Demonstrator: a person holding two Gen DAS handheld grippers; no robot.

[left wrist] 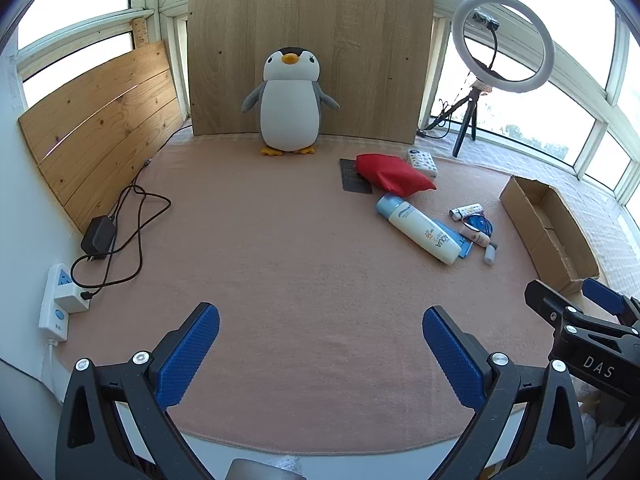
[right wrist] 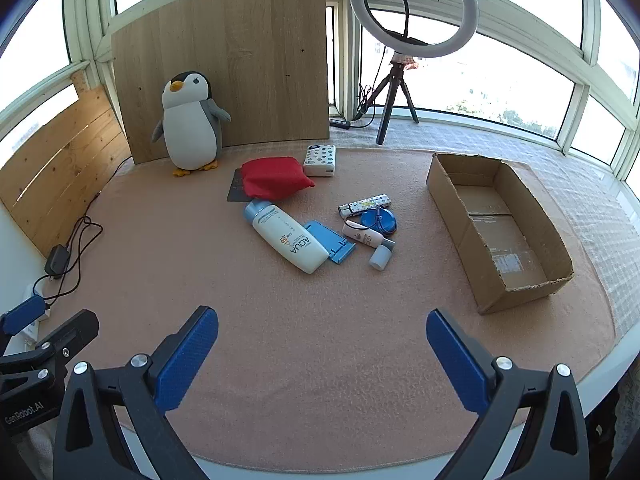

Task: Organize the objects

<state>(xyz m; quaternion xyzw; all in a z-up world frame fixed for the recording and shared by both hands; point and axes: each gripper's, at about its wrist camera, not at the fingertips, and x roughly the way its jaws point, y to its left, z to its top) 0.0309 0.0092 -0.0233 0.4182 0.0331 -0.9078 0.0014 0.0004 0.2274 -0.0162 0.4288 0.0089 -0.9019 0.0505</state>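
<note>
Loose items lie on a pink mat (right wrist: 320,300): a white AQUA bottle (right wrist: 286,240) (left wrist: 420,229), a red pouch (right wrist: 274,178) (left wrist: 392,173), a dotted tissue pack (right wrist: 319,160), a blue holder (right wrist: 330,246), a patterned stick (right wrist: 365,204), a blue disc (right wrist: 378,220), a small pink tube (right wrist: 364,235) and a small cylinder (right wrist: 381,257). An empty cardboard box (right wrist: 516,280) (left wrist: 548,232) stands to their right. My left gripper (left wrist: 320,340) and right gripper (right wrist: 322,344) are both open and empty, above the mat's near side, well short of the items.
A plush penguin (left wrist: 291,102) (right wrist: 192,124) stands against a wooden board (left wrist: 360,40). A ring light on a tripod (right wrist: 412,12) stands behind. A power strip (left wrist: 58,300), adapter (left wrist: 98,235) and cables lie at the left by a plank panel (left wrist: 100,120).
</note>
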